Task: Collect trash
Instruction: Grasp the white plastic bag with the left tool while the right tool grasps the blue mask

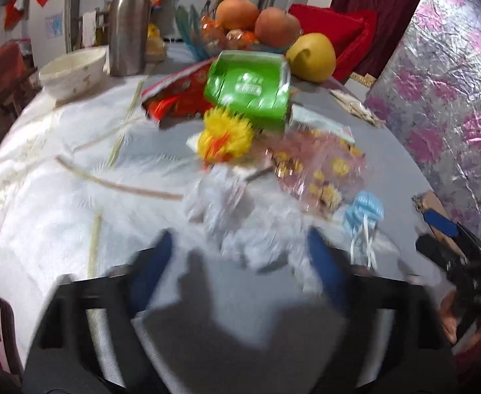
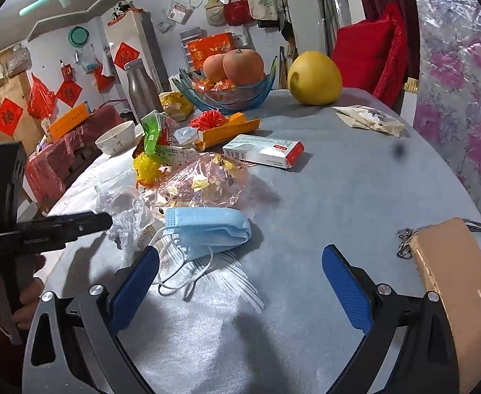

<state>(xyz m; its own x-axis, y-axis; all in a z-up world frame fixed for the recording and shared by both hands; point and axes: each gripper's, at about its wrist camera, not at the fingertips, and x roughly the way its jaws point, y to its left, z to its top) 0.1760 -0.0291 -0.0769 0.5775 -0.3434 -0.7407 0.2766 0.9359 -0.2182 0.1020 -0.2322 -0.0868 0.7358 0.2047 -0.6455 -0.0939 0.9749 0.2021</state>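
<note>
While the left hand-held gripper (image 1: 237,249), jaws apart, frames the crumpled plastic (image 1: 240,210) at twelve o'clock, closing comes next.

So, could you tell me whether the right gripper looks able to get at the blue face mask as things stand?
Probably yes. The right gripper is open and the blue face mask lies flat on the table just ahead of its left finger, with nothing on top. The left gripper hovers over the clear plastic beside it.
</note>
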